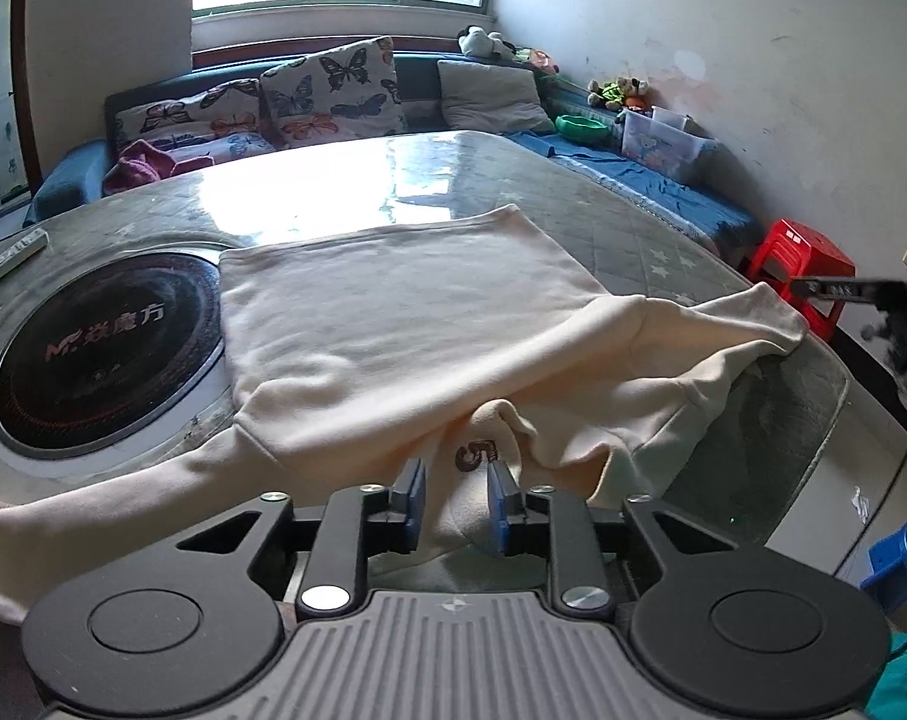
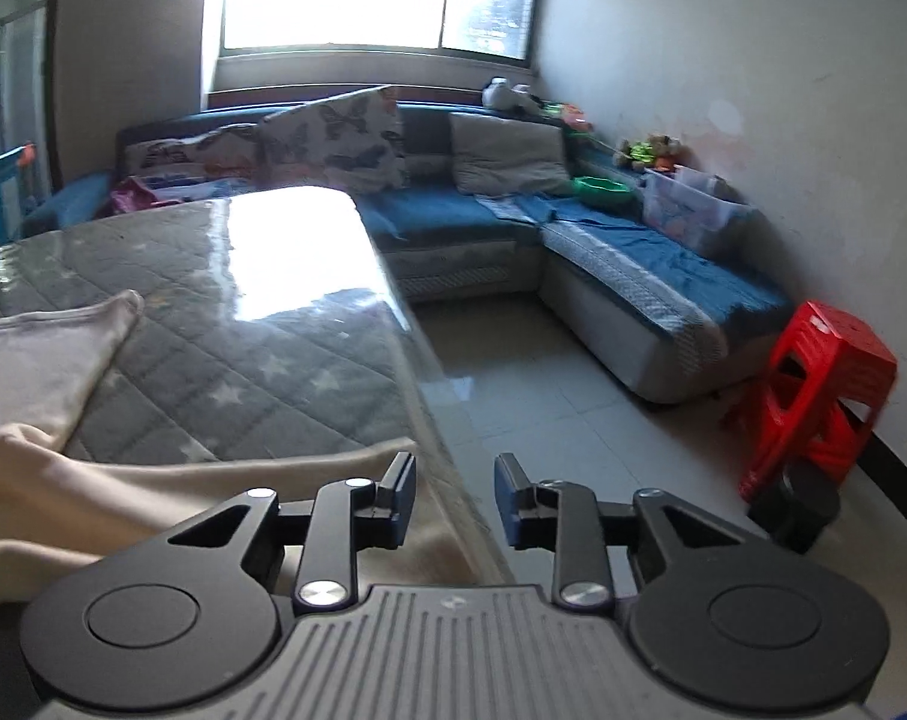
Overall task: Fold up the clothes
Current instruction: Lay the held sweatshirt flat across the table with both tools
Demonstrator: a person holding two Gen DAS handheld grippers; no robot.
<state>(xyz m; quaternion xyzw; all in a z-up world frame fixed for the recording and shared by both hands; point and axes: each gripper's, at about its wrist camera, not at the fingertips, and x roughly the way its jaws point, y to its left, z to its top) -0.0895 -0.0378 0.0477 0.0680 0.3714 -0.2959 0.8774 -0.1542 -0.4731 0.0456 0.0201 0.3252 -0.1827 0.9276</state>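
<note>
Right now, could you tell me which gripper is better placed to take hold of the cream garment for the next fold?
Left. The left gripper has the cream garment between its fingers, while the right gripper straddles the table edge.

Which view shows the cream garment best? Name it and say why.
The left wrist view: the cream garment lies spread across the table, its brown mark visible. The right wrist view catches only its edge at lower left.

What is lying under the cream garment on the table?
Under the cream garment shows the grey quilted table cover with stars. Its left edge lies over the rim of the round black cooktop. What lies beneath its middle is covered.
</note>
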